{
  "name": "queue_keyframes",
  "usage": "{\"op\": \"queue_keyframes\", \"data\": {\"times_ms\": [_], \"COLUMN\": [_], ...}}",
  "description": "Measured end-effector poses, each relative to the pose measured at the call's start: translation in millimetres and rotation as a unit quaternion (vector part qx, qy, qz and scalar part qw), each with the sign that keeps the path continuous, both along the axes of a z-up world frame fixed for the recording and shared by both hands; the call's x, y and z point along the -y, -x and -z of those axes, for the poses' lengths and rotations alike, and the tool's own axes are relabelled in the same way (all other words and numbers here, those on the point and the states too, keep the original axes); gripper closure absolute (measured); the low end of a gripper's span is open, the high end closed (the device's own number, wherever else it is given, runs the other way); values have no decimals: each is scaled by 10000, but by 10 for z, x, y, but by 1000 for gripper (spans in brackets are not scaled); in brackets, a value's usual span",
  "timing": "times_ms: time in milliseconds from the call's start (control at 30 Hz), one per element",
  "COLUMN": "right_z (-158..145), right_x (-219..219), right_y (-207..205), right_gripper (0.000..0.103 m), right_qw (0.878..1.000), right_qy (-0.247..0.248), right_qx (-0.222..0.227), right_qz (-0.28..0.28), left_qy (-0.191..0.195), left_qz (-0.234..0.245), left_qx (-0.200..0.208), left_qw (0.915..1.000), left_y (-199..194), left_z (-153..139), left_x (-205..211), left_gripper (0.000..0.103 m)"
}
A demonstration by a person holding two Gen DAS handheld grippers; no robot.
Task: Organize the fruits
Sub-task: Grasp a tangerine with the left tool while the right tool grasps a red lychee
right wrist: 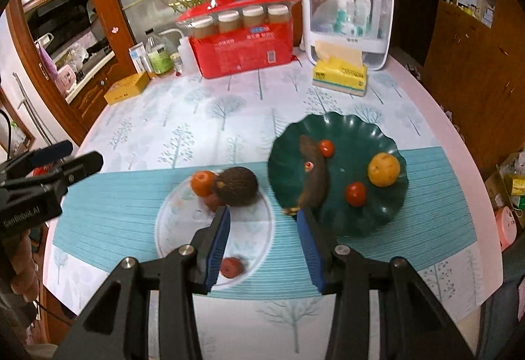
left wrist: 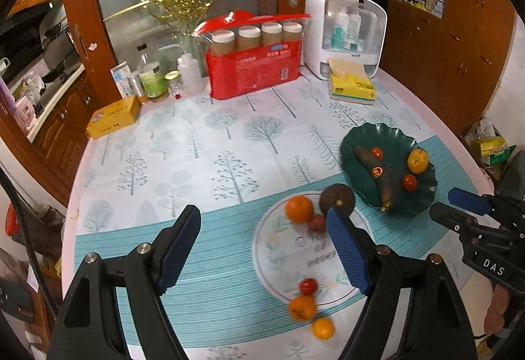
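Note:
A clear glass plate point(left wrist: 279, 265) point(right wrist: 183, 229) holds an orange point(left wrist: 299, 209) point(right wrist: 202, 183), a dark avocado point(left wrist: 337, 199) point(right wrist: 237, 186), a small reddish fruit point(left wrist: 317, 223) and a cherry tomato point(left wrist: 307, 286) point(right wrist: 231, 267). A persimmon point(left wrist: 302, 308) and a small orange fruit point(left wrist: 323, 328) lie at its near rim. A green scalloped plate point(left wrist: 423, 196) point(right wrist: 380, 215) holds a dark banana point(left wrist: 377, 176) point(right wrist: 315, 176), a yellow fruit point(left wrist: 417, 160) point(right wrist: 384, 170) and two tomatoes point(left wrist: 409, 182) point(right wrist: 355, 193). My left gripper point(left wrist: 265, 222) is open and empty above the mat. My right gripper point(right wrist: 262, 215) is open and empty between the plates.
At the back of the table stand a red package with jars point(left wrist: 256, 65) point(right wrist: 242, 45), a white storage box point(left wrist: 344, 32), a yellow tissue pack point(left wrist: 351, 84) point(right wrist: 339, 76), bottles point(left wrist: 151, 74) and a yellow box point(left wrist: 113, 117). The table edge curves on the right.

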State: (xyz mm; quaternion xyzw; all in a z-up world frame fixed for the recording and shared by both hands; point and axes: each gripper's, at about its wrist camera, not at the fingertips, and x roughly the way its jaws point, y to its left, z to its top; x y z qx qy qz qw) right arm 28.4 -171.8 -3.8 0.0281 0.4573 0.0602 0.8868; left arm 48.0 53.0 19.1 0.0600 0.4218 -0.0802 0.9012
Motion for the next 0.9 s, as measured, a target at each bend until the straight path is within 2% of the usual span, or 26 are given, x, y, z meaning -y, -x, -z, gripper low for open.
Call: {"op": "queue_keyframes", "data": {"times_ms": [133, 267, 400, 500, 633, 767, 900], "right_z": [-13, 81, 298, 490, 814, 1099, 1269], "right_x": [-213, -381, -467, -475, -418, -340, -241], "right_y": [38, 15, -28, -45, -58, -45, -30], "right_gripper": [60, 60, 60, 60, 60, 60, 60], "right_qw": [10000, 9999, 9994, 9986, 9961, 9927, 9894], "right_qy": [37, 79, 75, 96, 133, 79, -145], "right_qx": [77, -50, -314, -523, -858, -1172, -1379], "right_qz": [-45, -110, -87, -51, 123, 285, 427], "left_qy": [65, 2, 32, 26, -371, -270, -137], "left_qz": [-13, -14, 109, 345, 602, 864, 1032], "left_qx": [96, -31, -410, -842, -1234, -1637, -1851], "left_qw": [9999, 10000, 9991, 9958, 9898, 9824, 9772], "left_y": [61, 62, 61, 63, 100, 143, 153], "left_z": [-7, 138, 400, 696, 1101, 1354, 1493], "left_x": [-198, -293, -351, -312, -183, -65, 68], "left_gripper": [25, 24, 24, 24, 24, 24, 24]}}
